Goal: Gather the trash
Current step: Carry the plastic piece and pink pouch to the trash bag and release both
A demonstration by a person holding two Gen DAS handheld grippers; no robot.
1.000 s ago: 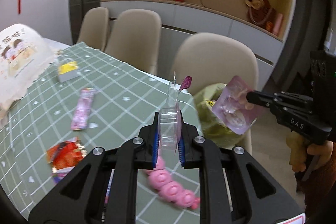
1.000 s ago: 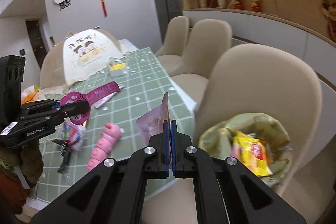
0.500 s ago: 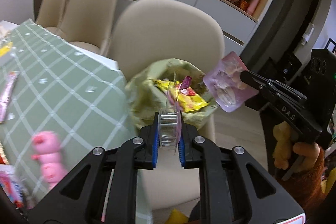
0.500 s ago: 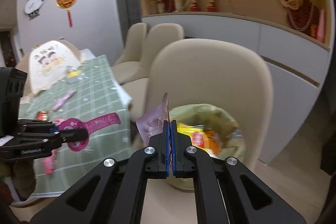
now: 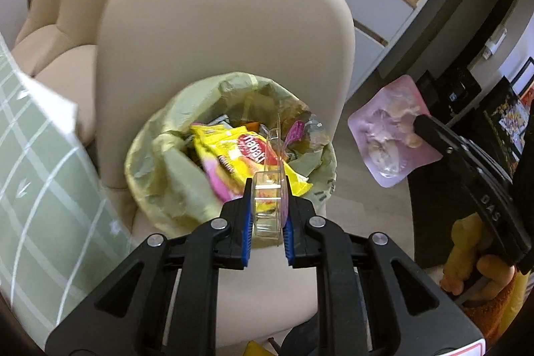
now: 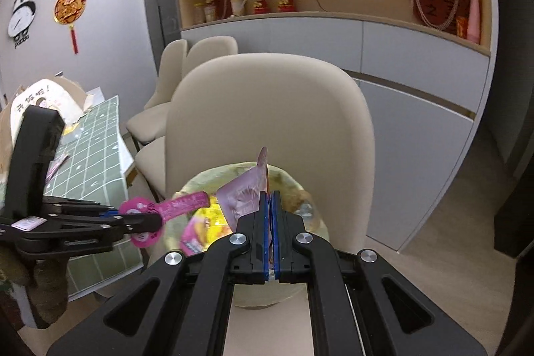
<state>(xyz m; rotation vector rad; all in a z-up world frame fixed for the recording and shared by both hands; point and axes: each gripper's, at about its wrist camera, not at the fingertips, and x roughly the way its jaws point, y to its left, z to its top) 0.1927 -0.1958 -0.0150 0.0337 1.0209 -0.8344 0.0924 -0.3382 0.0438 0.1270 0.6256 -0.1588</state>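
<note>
The left gripper (image 5: 267, 219) squeezes a clear plastic package with a pink card back (image 5: 270, 189). The package stands on its edge, and its long side points forward, away from the gripper and over the bag. The right gripper (image 6: 270, 236) is clamped tight on a flat, pale pink pouch (image 6: 247, 196). The pouch also stands on edge, with its top corner pointing up. Both pieces of trash hang above a round bin lined with a light green plastic bag (image 5: 157, 169). The bin sits on the seat of a cream padded chair (image 5: 213, 22). Inside the bag lie a yellow snack wrapper (image 5: 247, 155) and other crumpled wrappers. A table with a green checked cloth (image 5: 36, 175) is off to the left.
</note>
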